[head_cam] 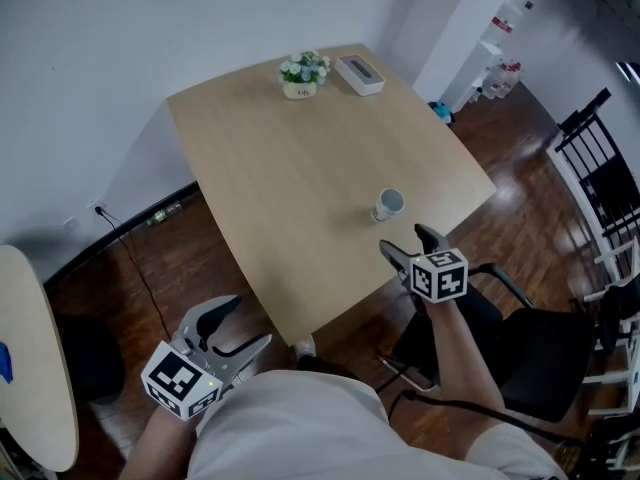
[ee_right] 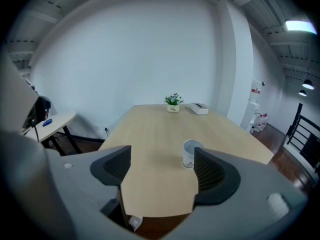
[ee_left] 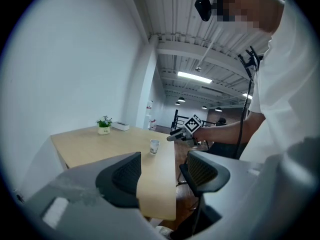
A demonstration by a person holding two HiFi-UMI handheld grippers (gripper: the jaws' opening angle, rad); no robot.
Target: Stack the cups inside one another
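White cup (head_cam: 388,204) upright on table (head_cam: 270,158), mouth up, long axis vert. R gripper (head_cam: 405,240) near it, jaws apart, empty; L gripper (head_cam: 248,321) beyond table edge, likewise apart.

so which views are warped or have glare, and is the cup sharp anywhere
Head view: even light, little warp, cup small but sharp. Left gripper view: strong fisheye, black corners, ceiling light glaring, cup tiny. Right gripper view: same fisheye, a bright light at top right, cup clearest here.
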